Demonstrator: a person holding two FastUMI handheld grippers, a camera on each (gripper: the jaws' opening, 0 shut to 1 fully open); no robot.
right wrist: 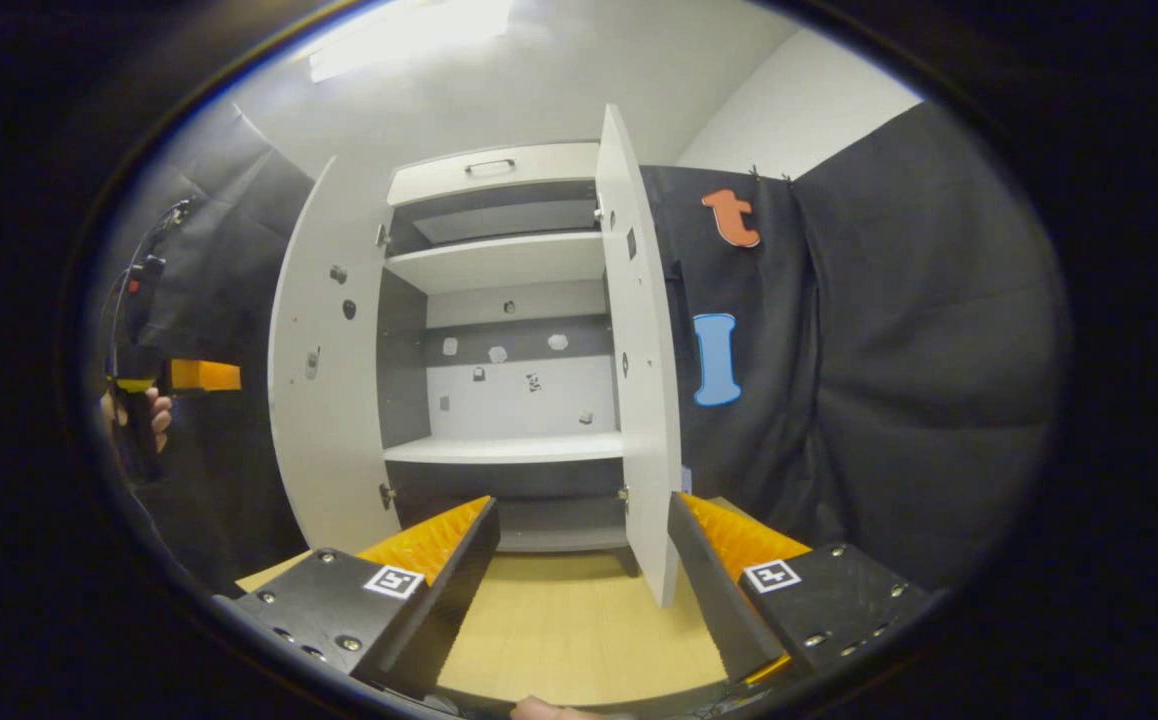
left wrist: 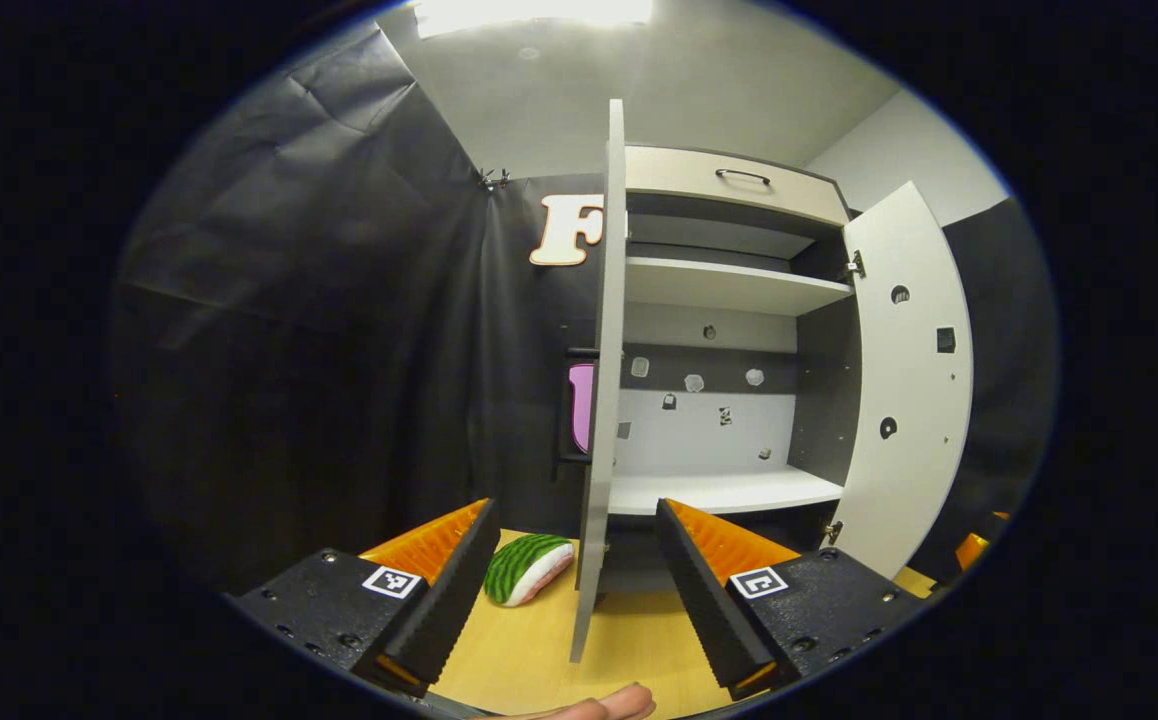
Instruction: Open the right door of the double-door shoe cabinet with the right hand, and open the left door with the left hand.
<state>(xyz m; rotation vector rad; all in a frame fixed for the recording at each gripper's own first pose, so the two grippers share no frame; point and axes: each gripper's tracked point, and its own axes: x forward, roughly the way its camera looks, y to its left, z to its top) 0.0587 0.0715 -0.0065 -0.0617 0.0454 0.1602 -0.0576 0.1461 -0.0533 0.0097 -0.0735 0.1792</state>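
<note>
The shoe cabinet [left wrist: 729, 290] stands on the wooden counter [left wrist: 639, 640] against the booth's black wall, both of its doors swung wide and its pale shelves bare. In the left gripper view, the left door [left wrist: 604, 400] is seen edge-on, its lower edge lying between the spread fingers of the left gripper [left wrist: 579, 590], with no finger touching it; the right door [left wrist: 914, 380] stands open farther off to the right. In the right gripper view, the right door [right wrist: 639, 380] hangs open with its bottom corner just inside the right-hand finger of the right gripper [right wrist: 584, 580], whose fingers are apart and hold nothing. A watermelon-slice toy [left wrist: 527, 568] lies on the counter just left of the left door.
</note>
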